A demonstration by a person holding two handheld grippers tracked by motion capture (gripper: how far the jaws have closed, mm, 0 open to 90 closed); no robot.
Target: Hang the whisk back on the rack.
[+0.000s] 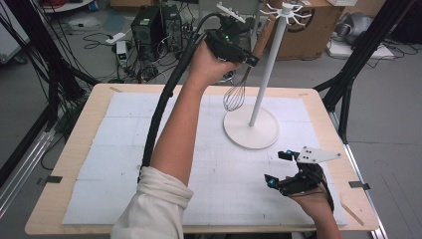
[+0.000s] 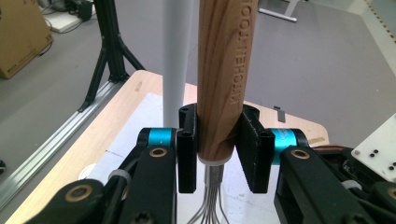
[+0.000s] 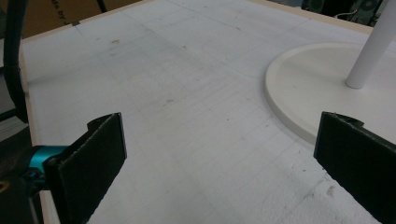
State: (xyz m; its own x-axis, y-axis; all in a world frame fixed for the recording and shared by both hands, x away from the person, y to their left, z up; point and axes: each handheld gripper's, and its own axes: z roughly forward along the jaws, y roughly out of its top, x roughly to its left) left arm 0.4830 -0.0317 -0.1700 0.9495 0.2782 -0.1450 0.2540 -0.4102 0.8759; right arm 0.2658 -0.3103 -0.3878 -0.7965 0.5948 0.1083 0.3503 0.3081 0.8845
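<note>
A whisk (image 1: 235, 94) with a wooden handle (image 2: 224, 79) and wire head hangs beside the white pole of a hook stand (image 1: 268, 69). My left gripper (image 1: 234, 50) is raised above the far side of the table and shut on the handle, its pads (image 2: 187, 149) pressing both sides just above the wires. The stand's hooks (image 1: 288, 12) spread at the pole's top, and its round base (image 1: 251, 128) rests on the white mat. My right gripper (image 1: 278, 169) sits low near the table's front right, jaws wide open with nothing between them; its pads (image 3: 93, 158) frame bare mat.
The white mat (image 1: 124, 164) covers a wooden table (image 1: 82, 134). The stand's base (image 3: 308, 88) lies just beyond my right gripper. Black frame legs (image 1: 348, 84), computer boxes and cables stand on the floor behind; a cardboard box (image 1: 313, 35) sits behind the stand.
</note>
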